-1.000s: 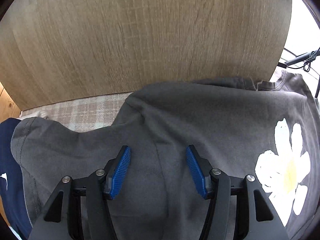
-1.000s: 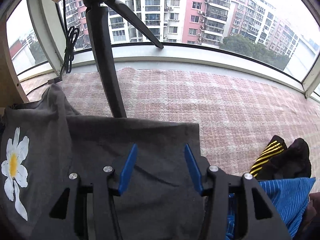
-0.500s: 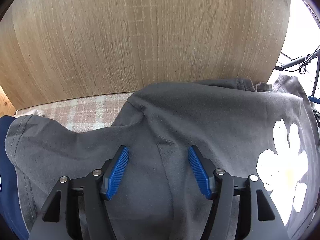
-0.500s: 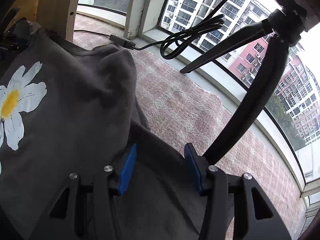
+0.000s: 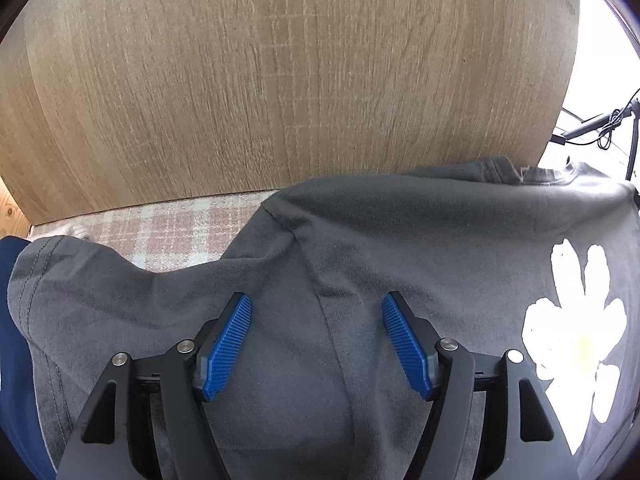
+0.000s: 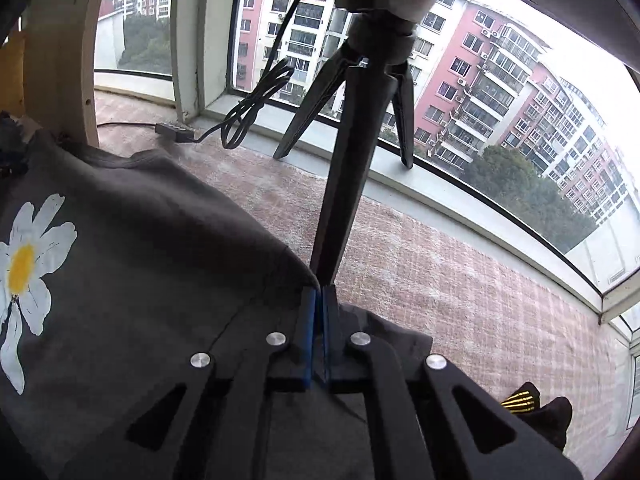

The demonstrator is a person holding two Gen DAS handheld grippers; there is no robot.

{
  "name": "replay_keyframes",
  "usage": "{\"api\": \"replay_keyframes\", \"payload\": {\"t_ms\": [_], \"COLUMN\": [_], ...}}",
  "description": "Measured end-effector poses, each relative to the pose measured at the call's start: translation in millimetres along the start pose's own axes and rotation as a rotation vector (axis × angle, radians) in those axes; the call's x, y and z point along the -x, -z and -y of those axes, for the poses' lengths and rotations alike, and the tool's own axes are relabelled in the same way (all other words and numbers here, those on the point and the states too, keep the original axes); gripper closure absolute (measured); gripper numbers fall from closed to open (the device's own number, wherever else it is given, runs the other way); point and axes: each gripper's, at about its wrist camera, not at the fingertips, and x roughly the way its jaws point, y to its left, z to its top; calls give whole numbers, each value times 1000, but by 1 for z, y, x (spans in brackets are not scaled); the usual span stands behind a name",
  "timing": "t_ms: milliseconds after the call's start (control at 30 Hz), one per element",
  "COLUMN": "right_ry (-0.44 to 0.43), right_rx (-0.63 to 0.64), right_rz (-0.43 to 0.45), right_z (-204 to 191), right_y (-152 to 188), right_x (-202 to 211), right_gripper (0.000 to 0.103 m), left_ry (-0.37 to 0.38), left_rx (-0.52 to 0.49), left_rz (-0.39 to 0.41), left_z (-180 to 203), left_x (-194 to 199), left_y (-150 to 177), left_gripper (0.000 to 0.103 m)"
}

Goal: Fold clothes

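Note:
A dark grey T-shirt (image 5: pixel 400 240) with a white daisy print (image 5: pixel 576 328) lies spread on a plaid cloth. My left gripper (image 5: pixel 316 328) hovers open just over its left shoulder seam, blue pads wide apart, one sleeve (image 5: pixel 80 288) stretching out to the left. In the right wrist view the same T-shirt (image 6: pixel 140 264) shows its daisy (image 6: pixel 28 264) at the left. My right gripper (image 6: pixel 319 300) is shut on the T-shirt's right edge near the sleeve, with the cloth pinched between the blue pads.
A wooden panel (image 5: pixel 280 80) rises right behind the shirt. A dark blue garment (image 5: pixel 16 340) lies at the far left. A black tripod (image 6: pixel 352 140) stands close ahead of the right gripper, with a cable (image 6: pixel 244 116) by the window. A black-and-yellow garment (image 6: pixel 532 412) lies at right.
My right gripper has swung around and closed on the T-shirt's edge; it was open before. The left gripper has shifted only slightly over the shoulder and stays open.

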Motion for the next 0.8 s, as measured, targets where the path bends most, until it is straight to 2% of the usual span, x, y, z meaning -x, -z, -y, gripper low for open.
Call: {"api": "replay_keyframes", "payload": {"t_ms": [33,67,100,133,167,233,300,333,400,500,567,633,733,800], "right_ry": [-19,-38,-57,-76,-96,-134,-159,-165,-194,-265,-277,-305,-348,-363], "right_rx": [-18,-36,-54,-72,-89,-125,-115,-111,-126,-214,-235,-264,-325,-313], "right_rz": [3,5,8,10,13,18,-30,-59,-97,-147,-173,-189,-190,-193], "right_z": [2,3,5,7,9,12,4,-4,-14,-19,-25,-29,-34,-41], "right_y": [3,5,8,11,14,19,36,48,76,122,137,148,162,167], "right_x": [7,15,22,30,37,52,62,66,73,69,60,56,58,61], "right_gripper": [91,80,75,75,75,75,75,75,75,75,75,75,75,75], "left_ry": [-2,-8,-26,-57,-80,-69,-74,-66,-13,117,212,271,385,448], "left_rx": [0,0,-2,3,9,26,12,-1,-11,-25,-66,-142,-273,-349], "left_rz": [2,5,7,8,7,8,43,58,73,55,12,0,-21,-36], "left_z": [0,0,0,-3,-5,-11,-13,-13,-12,4,31,73,153,216], "left_x": [-1,-1,-2,-3,-3,-1,11,21,42,69,76,76,67,63], "left_y": [-1,-2,-4,-5,-6,-6,-2,3,15,37,47,49,37,24], "left_gripper": [38,46,50,56,56,60,68,68,68,65,57,56,56,55]}}
